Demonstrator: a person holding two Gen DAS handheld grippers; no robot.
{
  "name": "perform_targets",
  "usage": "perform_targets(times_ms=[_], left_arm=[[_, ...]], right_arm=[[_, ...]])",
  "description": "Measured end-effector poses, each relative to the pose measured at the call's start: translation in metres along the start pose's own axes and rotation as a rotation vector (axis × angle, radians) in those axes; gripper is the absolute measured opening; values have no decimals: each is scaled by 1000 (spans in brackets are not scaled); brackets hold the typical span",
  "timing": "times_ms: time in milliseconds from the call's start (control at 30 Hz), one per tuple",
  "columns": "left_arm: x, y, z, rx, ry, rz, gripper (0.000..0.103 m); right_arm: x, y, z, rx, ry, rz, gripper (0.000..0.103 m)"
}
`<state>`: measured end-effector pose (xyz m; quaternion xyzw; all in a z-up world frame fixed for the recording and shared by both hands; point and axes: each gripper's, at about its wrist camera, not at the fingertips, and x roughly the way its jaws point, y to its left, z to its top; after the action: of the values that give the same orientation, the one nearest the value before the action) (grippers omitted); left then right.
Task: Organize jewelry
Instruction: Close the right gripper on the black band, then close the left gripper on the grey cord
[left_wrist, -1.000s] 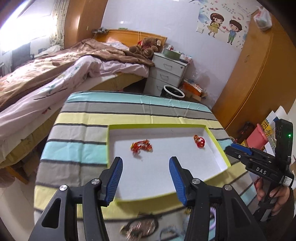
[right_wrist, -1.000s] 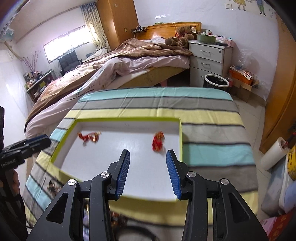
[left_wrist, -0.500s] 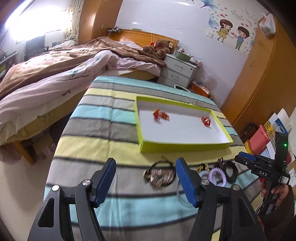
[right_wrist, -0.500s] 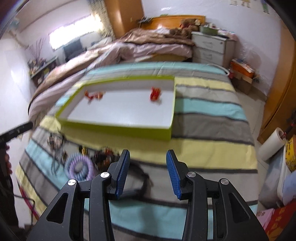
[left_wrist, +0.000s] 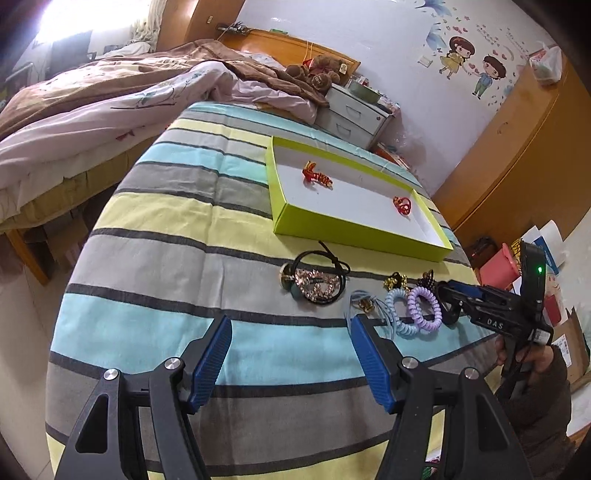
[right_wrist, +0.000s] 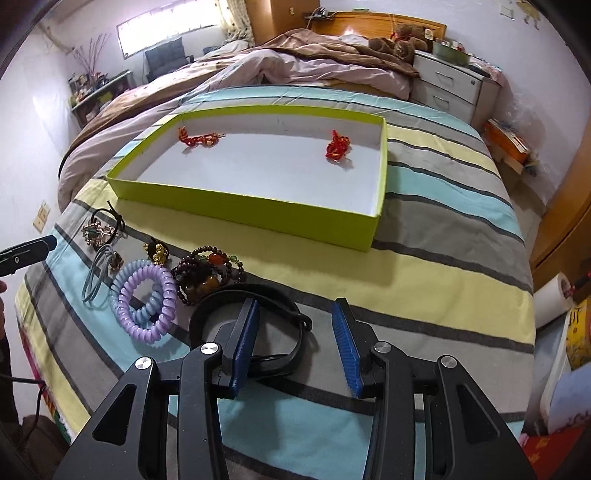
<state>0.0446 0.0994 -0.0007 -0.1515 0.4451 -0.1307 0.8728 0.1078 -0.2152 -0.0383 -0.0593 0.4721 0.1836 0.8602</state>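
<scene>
**Jewelry lying in a row before the tray**

Jewelry pieces, among them a purple coiled plastic hair tie (right_wrist: 146, 304), are lying on the striped cloth (left_wrist: 177, 236) near the lime-green cardboard tray (right_wrist: 258, 214). We are holding the left gripper (left_wrist: 290, 363) wide and empty, the right gripper (right_wrist: 295, 341) parted over a black band (right_wrist: 258, 291).

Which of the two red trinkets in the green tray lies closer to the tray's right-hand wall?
The bunched red beaded knot lies closer to the lime-green cardboard tray's right wall. The other, a stretched-out red and gold string ornament, lies by the far left corner.
</scene>
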Motion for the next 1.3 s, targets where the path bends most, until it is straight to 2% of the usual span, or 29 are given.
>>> perform_targets(times_ms=[233, 300, 333, 500, 633, 933, 967, 1033, 1300], left_arm=[[3, -4, -2, 3, 8, -16, 66], [5, -6, -2, 7, 13, -14, 66], [6, -7, -2, 8, 15, -9, 66], [9, -17, -3, 34, 21, -20, 66], [13, -30, -2, 55, 22, -45, 66], [37, -72, 5, 112, 46, -80, 66], [41, -76, 6, 117, 49, -76, 66], [50, -82, 8, 115, 61, -45, 55], [69, -85, 8, 135, 64, 112, 47]], right_arm=[[0, 2, 1, -4, 15, -24, 42], [-1, 5, 0, -7, 6, -30, 33], [-2, 5, -1, 3, 1, -25, 24], [-6, 3, -6, 23, -17, -45, 19], [-14, -9, -12, 94, -51, -54, 12], [-28, -27, -26, 201, -102, -51, 11], [-28, -28, -27, 208, -104, -50, 11], [-31, -29, -29, 221, -113, -45, 11], [-33, -35, -34, 238, -126, -37, 11]])
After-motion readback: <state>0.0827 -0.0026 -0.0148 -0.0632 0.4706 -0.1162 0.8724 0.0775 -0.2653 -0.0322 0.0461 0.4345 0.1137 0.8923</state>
